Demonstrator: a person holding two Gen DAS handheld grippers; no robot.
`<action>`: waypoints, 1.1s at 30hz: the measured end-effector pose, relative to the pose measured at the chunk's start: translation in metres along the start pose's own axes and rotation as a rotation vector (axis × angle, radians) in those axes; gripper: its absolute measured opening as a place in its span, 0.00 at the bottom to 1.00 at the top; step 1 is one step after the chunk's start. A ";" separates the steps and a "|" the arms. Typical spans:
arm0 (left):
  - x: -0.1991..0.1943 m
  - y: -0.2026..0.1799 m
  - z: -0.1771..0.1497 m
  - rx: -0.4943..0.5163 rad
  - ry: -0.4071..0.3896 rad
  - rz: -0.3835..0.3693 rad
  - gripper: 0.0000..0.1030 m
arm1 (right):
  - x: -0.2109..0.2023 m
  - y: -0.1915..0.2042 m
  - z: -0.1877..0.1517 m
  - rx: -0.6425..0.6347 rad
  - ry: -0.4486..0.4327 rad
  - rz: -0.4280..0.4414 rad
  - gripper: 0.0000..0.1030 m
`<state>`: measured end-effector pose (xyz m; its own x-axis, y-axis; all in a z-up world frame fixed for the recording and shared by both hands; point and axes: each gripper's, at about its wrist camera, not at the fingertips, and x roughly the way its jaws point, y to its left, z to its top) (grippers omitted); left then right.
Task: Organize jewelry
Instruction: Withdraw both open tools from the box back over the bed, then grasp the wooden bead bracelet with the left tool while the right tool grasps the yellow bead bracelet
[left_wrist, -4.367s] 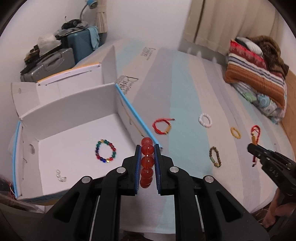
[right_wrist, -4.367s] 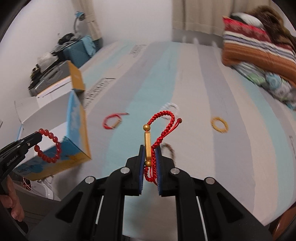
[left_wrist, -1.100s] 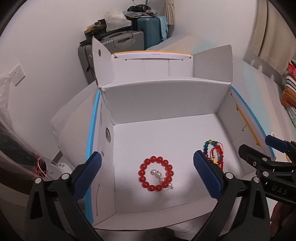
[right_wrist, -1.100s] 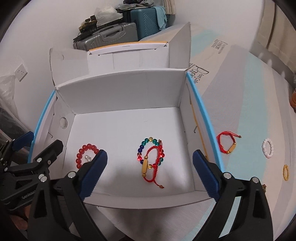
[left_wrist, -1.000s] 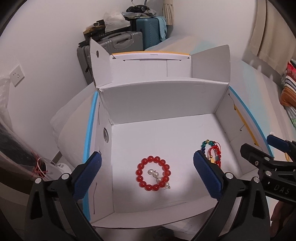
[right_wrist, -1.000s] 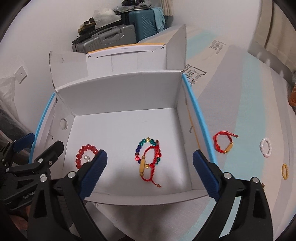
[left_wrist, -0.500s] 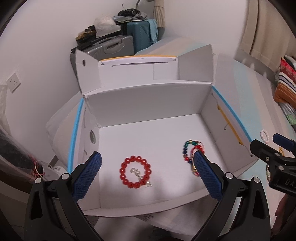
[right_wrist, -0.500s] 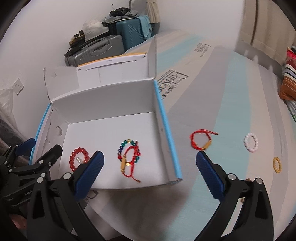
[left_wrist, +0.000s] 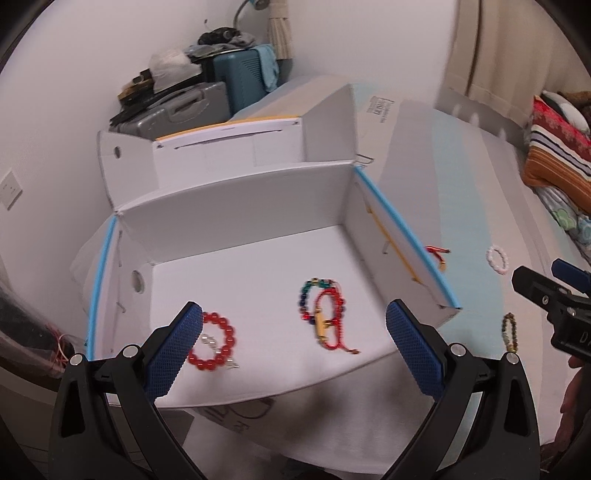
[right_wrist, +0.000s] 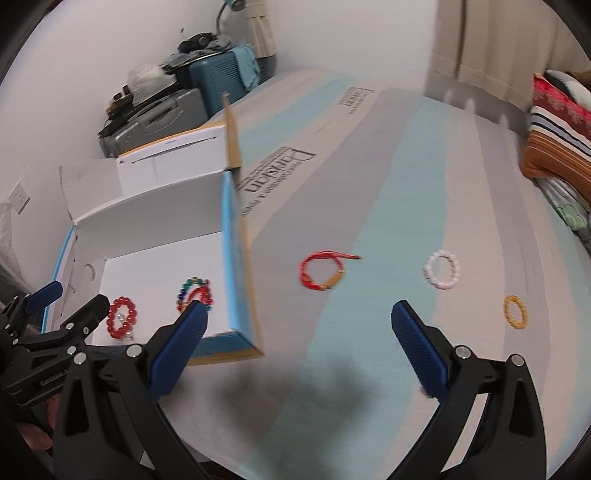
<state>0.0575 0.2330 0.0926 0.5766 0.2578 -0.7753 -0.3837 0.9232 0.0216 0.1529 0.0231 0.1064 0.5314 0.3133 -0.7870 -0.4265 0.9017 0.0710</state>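
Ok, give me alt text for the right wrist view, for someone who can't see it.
The open right gripper hovers over a striped bed with three bracelets: red cord, white bead, amber bead. At left, a white box holds more bracelets, the left gripper beside it.

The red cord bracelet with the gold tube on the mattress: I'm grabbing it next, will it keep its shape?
Probably not. The red cord bracelet with the gold tube looks like thin cord with loose tail ends, so it should sag. Its tube looks rigid, likely the steadier grip. It seems light.
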 end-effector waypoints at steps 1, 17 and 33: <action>-0.001 -0.008 0.000 0.010 -0.002 -0.008 0.95 | -0.002 -0.007 0.000 0.007 -0.003 -0.005 0.93; 0.015 -0.121 -0.002 0.120 0.017 -0.128 0.94 | -0.019 -0.150 -0.013 0.143 -0.008 -0.130 0.93; 0.052 -0.229 -0.013 0.253 0.048 -0.247 0.94 | 0.016 -0.257 -0.029 0.223 0.042 -0.202 0.93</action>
<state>0.1661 0.0310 0.0385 0.5929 0.0101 -0.8052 -0.0424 0.9989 -0.0187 0.2494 -0.2120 0.0580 0.5562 0.1123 -0.8234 -0.1411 0.9892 0.0396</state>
